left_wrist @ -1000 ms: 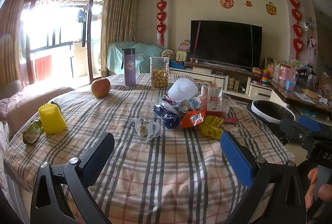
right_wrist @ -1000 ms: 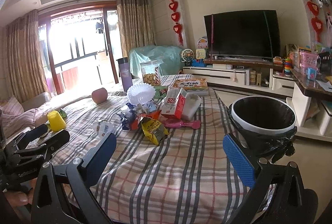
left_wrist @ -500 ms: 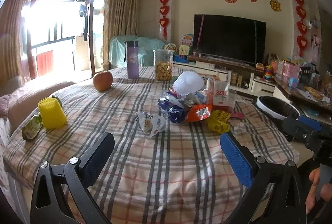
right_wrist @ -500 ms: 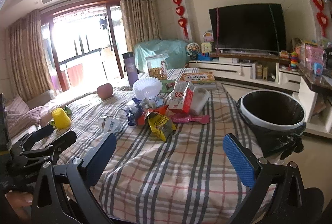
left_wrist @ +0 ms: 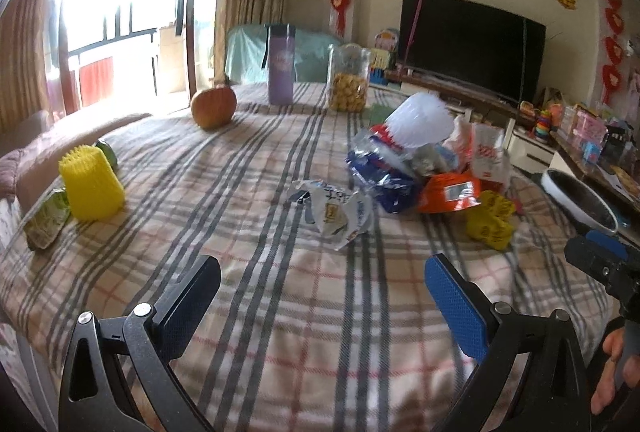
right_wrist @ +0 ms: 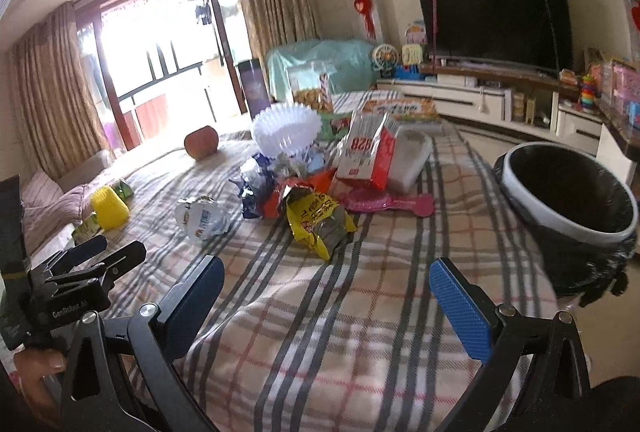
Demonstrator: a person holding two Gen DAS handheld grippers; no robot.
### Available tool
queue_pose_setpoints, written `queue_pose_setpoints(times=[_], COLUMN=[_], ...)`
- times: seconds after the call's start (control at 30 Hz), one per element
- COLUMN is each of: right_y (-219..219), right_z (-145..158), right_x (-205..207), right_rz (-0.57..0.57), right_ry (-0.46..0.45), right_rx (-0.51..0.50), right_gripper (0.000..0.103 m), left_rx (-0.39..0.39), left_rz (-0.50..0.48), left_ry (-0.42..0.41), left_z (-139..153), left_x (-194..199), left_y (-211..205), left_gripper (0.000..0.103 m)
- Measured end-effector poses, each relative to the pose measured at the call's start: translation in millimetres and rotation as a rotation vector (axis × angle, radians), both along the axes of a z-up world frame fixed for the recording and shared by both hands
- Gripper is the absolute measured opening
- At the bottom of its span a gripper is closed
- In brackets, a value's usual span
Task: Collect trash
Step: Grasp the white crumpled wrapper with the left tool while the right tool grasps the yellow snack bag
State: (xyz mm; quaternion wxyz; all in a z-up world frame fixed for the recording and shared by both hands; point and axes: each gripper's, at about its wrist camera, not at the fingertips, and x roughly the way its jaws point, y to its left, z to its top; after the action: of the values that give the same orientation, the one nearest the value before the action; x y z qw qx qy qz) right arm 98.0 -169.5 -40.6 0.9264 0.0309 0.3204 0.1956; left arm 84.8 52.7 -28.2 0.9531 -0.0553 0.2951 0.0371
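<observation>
Left gripper (left_wrist: pixel 322 298) spread wide and empty, crumpled white wrapper (left_wrist: pixel 334 210) ahead between its fingers, right gripper (right_wrist: pixel 326 302) spread wide, yellow snack bag (right_wrist: pixel 320 222) just ahead

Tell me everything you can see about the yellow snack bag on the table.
The yellow snack bag is a crumpled, glossy foil-like wrapper, yellow outside with red print, torn open so its silver inside shows. It lies flat on the checked tablecloth, at the near edge of the trash pile, against the orange wrapper. No gripper touches it.
</observation>
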Motion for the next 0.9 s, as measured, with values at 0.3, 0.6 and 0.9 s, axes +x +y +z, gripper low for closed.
queue_pose_setpoints(times=[0.3,0.6,0.9], right_y=[20,27,15], right_z=[-20,-32,-31], right_x=[56,79,77], right_rz=[0.044,0.061,0.092], right_ry=[0.125,0.185,0.202], right_rx=[-0.021,-0.034,0.026], right_gripper=[0.101,0.081,0.020], left_rx=[-0.035,-0.092,-0.105], left_rz=[0.003,-0.045,-0.113], left_ry=[0.073,0.139,0.139], left_z=[-5,-22,-23], left_x=[69,111,105], left_y=[16,23,16], left_gripper=[0.102,0.064,0.020])
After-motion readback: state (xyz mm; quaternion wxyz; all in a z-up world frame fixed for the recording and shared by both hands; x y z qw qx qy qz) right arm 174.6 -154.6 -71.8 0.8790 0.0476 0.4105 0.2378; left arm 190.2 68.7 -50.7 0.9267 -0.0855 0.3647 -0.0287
